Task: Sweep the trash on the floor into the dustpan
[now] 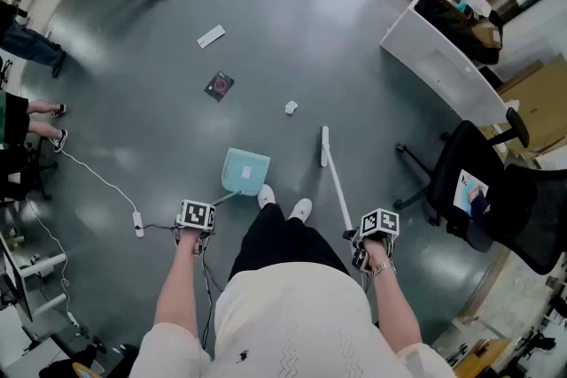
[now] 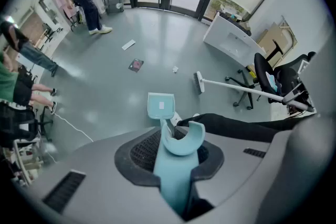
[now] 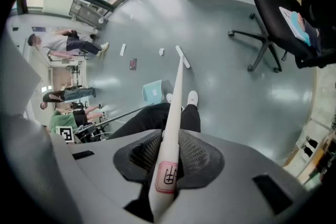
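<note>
With the left gripper clamped on the dustpan handle and the right gripper on the broom, nothing looked swept yet: trash lay scattered ahead on the floor, and the pan seemed empty.

The dustpan sits on the floor just ahead of the person's shoes. Its handle runs back between the jaws of the left tool, which clamp it. To its right, the broom has its head on the floor, and its stick slants back into the right tool, gripped there. A crumpled scrap lies ahead, between pan and broom head. A packet lies farther ahead to the left, with a paper slip beyond it. An office chair stands at the right, with a surface behind it.
</note>
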The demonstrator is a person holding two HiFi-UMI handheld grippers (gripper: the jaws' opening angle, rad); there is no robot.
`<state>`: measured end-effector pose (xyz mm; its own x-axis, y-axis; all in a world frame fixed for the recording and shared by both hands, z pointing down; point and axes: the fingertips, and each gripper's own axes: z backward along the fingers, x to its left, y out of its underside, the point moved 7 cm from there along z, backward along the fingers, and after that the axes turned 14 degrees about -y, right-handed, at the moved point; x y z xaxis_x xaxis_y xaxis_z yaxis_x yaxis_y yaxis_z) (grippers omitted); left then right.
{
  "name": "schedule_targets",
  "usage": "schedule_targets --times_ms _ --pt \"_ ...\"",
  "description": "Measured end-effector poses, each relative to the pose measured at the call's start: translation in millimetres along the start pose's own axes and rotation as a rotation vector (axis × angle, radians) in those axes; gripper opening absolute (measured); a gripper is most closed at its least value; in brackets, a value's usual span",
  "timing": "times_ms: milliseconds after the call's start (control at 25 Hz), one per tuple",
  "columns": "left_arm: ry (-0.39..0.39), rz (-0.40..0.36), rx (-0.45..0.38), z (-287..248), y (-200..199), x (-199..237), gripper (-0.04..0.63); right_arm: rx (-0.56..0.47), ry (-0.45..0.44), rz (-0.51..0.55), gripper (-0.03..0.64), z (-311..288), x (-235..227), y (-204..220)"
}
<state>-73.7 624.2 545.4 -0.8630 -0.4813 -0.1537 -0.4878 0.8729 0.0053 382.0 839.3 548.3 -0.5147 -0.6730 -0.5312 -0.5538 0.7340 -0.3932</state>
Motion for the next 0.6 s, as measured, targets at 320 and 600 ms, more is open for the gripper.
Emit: schedule_targets --times_ms 320,600 --pt "-0.079 -0.259 -0.056 -43.6 -163.7 18.0 0.091 -0.067 0.132 0.092 0.11 37.3 47.9 -171.1" --pt "-0.033 -0.393 0.006 -88.2 -263.2 13.3 0.091 -0.083 0.209 0.104 0.11 38.5 97.7 -284.8"
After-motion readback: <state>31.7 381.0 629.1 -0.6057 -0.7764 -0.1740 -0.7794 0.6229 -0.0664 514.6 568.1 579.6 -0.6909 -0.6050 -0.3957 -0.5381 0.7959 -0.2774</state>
